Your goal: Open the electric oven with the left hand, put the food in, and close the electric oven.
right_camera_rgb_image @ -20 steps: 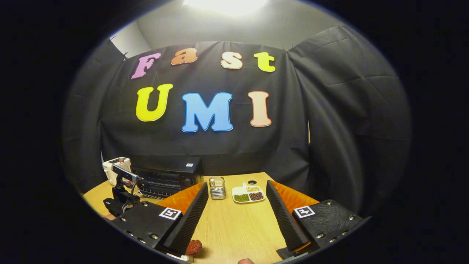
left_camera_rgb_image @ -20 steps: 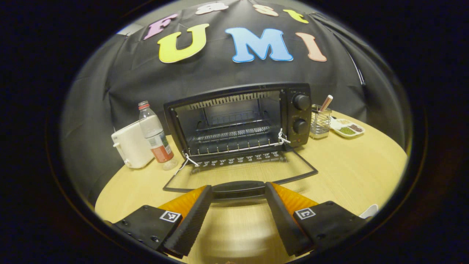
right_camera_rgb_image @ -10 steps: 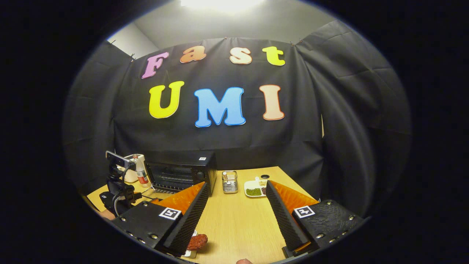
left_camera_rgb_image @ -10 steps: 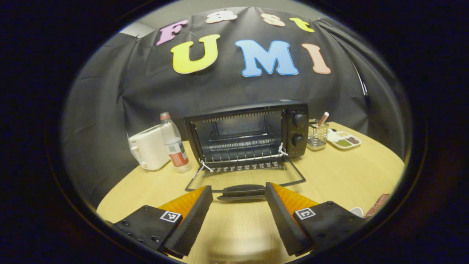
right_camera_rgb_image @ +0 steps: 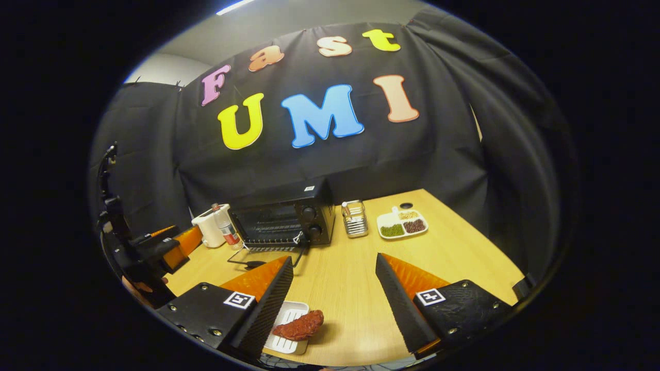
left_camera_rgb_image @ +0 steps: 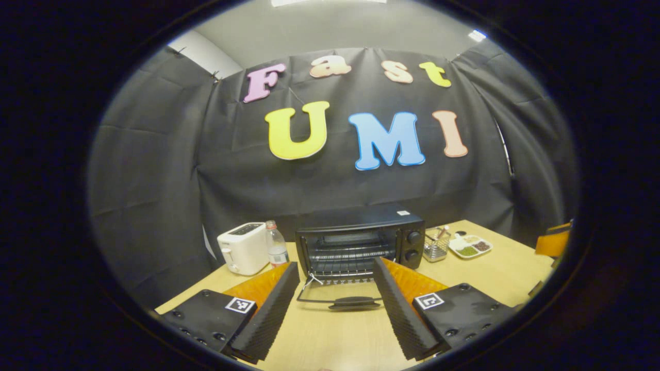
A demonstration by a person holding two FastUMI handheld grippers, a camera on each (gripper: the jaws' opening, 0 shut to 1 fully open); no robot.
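On the wooden counter (left_camera_rgb_image: 479, 270) the black electric oven (left_camera_rgb_image: 361, 242) stands against the cloth wall with its glass door (left_camera_rgb_image: 337, 296) dropped flat toward the viewer, the rack inside bare. From the left gripper view, the left tongs (left_camera_rgb_image: 335, 299) hang above the counter in front of the oven, aimed straight at it, their fingers spread wide with nothing between them but the door's handle farther off, well apart from them. A white toaster (left_camera_rgb_image: 243, 247) and a clear bottle (left_camera_rgb_image: 276, 249) stand just left of the oven; a wire holder (left_camera_rgb_image: 436, 246) and a divided dish of beans (left_camera_rgb_image: 470, 246) lie to its right. From the right gripper view, the right tongs (right_camera_rgb_image: 332, 293) are tilted down over the near counter, fingers spread wide and empty. The food (right_camera_rgb_image: 300, 325), a reddish-brown piece, lies on a small white tray (right_camera_rgb_image: 286, 335) just beside the inner face of the left-hand finger of those tongs, not pinched. At the left edge of that view, the other tongs (right_camera_rgb_image: 170, 247) are held up off the counter by a hand (right_camera_rgb_image: 139, 291), well back from the oven.
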